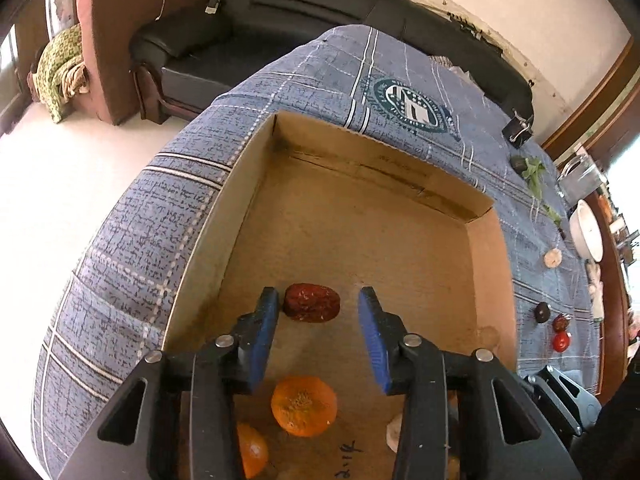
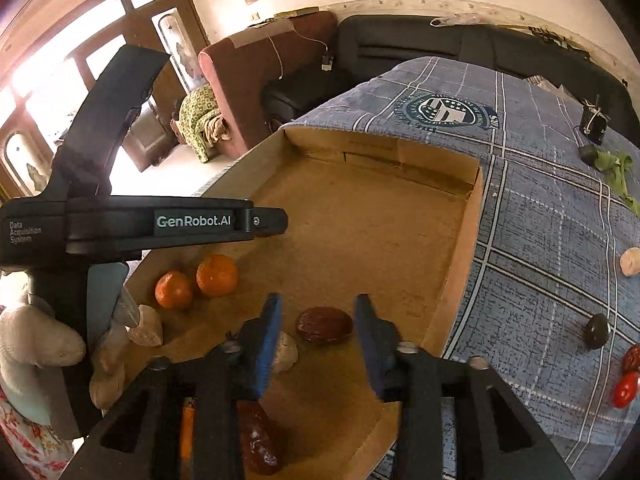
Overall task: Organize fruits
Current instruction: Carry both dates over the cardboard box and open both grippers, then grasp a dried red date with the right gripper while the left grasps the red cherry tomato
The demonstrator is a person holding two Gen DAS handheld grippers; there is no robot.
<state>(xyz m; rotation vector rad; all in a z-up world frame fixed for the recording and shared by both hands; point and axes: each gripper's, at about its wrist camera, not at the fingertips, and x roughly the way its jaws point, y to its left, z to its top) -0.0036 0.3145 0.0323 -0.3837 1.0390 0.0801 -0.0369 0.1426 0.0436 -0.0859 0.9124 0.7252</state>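
Observation:
A shallow cardboard box [image 1: 486, 276] sits on a blue checked cloth. In the left wrist view, my left gripper [image 1: 318, 295] is open above the box floor. A dark red date [image 1: 312, 303] lies on the floor between its blue pads, nearer the left one. Two oranges [image 1: 304, 406] lie closer to the camera. In the right wrist view, my right gripper [image 2: 318, 302] is open too. A date [image 2: 324, 325] rests on the box floor [image 2: 360, 232] between its fingers, touching neither. A second date [image 2: 258, 436] lies under the gripper body. The left gripper [image 2: 192, 221] hangs over two oranges [image 2: 216, 274].
Pale chunks [image 2: 146, 326] lie in the box near the oranges. To the right, on the cloth [image 2: 540, 240], lie a dark round fruit [image 2: 596, 330], a tomato [image 2: 626, 390], leafy greens [image 2: 612, 164] and a beige piece [image 2: 631, 262]. A white bowl [image 1: 586, 232] stands at the far right. A gloved hand [image 2: 36, 344] holds the left gripper.

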